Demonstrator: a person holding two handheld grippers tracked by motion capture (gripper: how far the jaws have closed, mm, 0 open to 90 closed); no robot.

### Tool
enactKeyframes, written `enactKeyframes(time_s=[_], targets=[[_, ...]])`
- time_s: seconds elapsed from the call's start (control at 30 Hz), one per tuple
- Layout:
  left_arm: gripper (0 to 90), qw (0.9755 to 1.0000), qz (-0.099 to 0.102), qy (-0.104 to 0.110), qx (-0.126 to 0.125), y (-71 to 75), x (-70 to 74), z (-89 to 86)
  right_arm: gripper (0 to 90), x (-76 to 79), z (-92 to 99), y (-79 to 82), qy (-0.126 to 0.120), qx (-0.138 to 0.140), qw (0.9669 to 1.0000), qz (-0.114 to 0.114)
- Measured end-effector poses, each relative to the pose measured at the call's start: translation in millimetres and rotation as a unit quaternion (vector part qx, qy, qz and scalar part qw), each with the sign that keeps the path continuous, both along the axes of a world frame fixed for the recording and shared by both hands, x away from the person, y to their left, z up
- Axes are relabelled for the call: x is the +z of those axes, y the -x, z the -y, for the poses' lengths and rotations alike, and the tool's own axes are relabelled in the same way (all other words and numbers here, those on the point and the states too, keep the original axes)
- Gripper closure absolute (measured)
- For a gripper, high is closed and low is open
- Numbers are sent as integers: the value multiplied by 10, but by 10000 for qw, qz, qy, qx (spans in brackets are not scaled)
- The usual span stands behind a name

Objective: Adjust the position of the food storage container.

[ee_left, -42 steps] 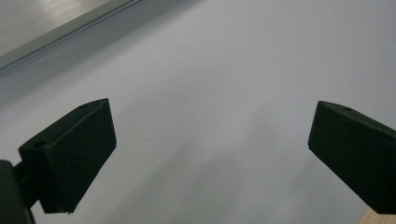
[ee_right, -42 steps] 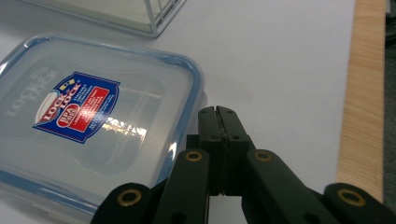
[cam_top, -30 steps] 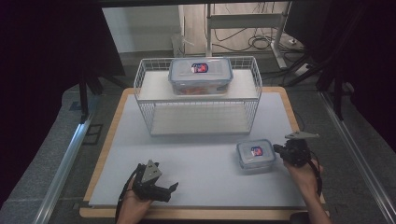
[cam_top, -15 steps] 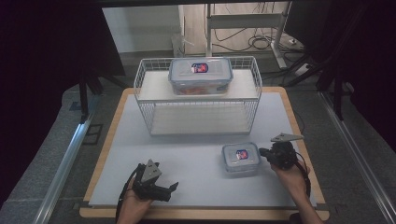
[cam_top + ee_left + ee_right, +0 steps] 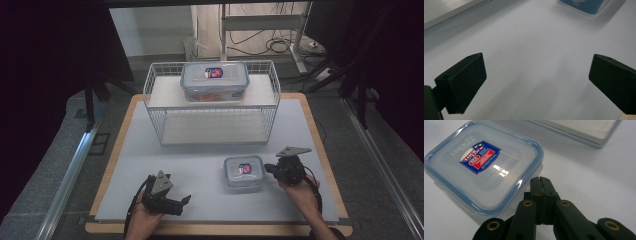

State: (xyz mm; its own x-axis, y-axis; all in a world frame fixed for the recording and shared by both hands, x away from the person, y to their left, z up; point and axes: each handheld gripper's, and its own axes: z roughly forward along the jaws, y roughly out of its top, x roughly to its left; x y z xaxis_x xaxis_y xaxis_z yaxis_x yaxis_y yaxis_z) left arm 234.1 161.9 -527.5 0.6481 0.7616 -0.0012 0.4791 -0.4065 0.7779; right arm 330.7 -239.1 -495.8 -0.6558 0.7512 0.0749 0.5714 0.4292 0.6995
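I am pushing the small box (image 5: 243, 171) leftward across the white mat (image 5: 200, 165) with my right gripper (image 5: 271, 169), jaws clenched together against its side; it has slid toward the middle. My left gripper (image 5: 183, 201) is waiting, jaws spread, empty.

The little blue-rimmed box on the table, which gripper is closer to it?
Right. The right gripper, jaws shut, is up against the small lidded container's side. The left gripper, jaws open, sits apart from it, nearer the person's edge of the table.
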Motion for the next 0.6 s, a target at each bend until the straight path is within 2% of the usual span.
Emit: enactKeyframes(time_s=[0.6], targets=[[13,10000,-16,-8,-16,-5,-3,6,898,-50,-457,132,-111,584,9982,-79]])
